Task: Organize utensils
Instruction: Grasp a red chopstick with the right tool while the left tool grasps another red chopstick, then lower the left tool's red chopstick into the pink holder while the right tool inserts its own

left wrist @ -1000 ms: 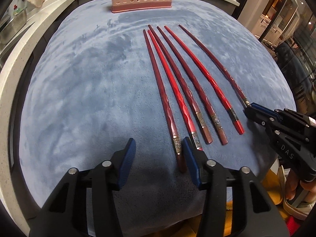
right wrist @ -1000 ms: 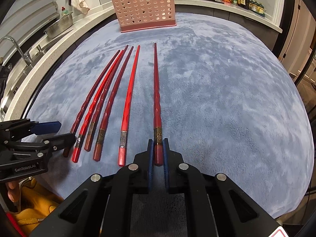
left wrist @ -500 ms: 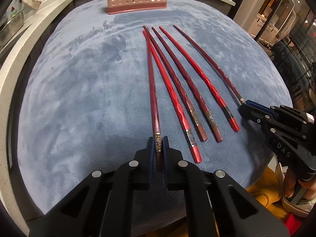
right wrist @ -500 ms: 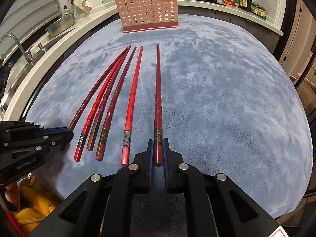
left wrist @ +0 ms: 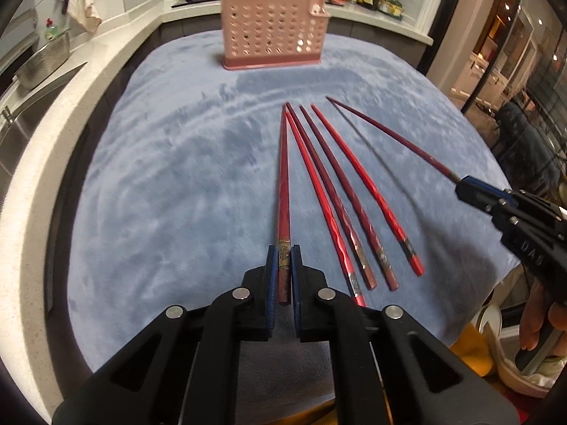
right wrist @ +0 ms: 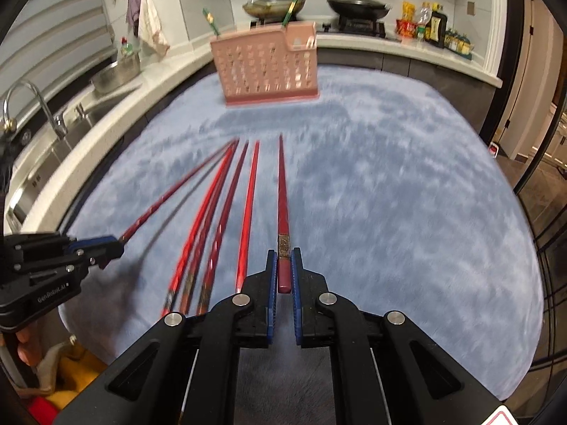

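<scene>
Chopsticks (left wrist: 283, 191) (right wrist: 282, 191) clamped, one per tongs, left (left wrist: 282, 276) and right (right wrist: 283, 272) | step: lift-off | next: insertion into pink holder (left wrist: 271, 32) required.

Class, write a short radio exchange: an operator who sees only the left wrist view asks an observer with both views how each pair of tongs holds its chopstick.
Operator: How do the right tongs grip? I see them only side-on.
Observer: The right tongs are shut on the blunt end of the right chopstick. Its metal band sits at the pad tips.
Operator: Is my own chopstick off the cloth?
Observer: It looks so. The left tongs, whose jaws have just been closing on it, hold the left chopstick apart from its shadow on the blue cloth.
</scene>
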`<state>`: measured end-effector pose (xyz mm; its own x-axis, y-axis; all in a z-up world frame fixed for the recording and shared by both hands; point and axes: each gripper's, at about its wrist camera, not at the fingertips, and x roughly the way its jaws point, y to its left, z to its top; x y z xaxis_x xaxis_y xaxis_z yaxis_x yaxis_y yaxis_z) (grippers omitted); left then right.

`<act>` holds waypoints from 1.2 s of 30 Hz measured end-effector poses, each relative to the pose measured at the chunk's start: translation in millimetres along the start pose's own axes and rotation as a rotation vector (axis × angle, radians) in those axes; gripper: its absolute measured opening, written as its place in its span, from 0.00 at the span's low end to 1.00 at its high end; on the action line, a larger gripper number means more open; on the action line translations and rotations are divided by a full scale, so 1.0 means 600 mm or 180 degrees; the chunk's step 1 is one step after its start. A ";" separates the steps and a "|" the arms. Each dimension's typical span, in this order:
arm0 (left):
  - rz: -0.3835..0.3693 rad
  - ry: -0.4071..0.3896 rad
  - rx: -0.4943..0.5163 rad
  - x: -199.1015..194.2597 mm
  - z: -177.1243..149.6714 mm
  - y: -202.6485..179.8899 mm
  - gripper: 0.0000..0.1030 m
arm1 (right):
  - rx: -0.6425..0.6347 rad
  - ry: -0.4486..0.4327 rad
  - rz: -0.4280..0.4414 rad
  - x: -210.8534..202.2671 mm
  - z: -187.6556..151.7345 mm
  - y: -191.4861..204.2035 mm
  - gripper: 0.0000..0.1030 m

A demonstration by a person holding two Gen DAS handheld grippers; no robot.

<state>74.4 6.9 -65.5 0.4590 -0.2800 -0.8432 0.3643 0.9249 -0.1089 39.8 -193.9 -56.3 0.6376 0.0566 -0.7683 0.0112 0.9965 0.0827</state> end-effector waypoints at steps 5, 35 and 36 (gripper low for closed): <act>0.0009 -0.0177 -0.0078 -0.029 0.027 0.008 0.07 | 0.0044 -0.0270 -0.0018 -0.037 0.044 -0.013 0.07; 0.0137 -0.1279 -0.0104 -0.147 0.280 0.035 0.07 | 0.0263 -0.1068 0.0208 -0.104 0.260 -0.049 0.07; 0.0153 -0.1327 -0.0105 -0.151 0.294 0.037 0.07 | 0.0256 -0.1101 0.0212 -0.105 0.270 -0.047 0.07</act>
<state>183.7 7.2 101.3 0.7661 -0.3100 -0.5631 0.3113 0.9454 -0.0971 124.1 -235.3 92.3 0.8617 0.0835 -0.5005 0.0126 0.9826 0.1856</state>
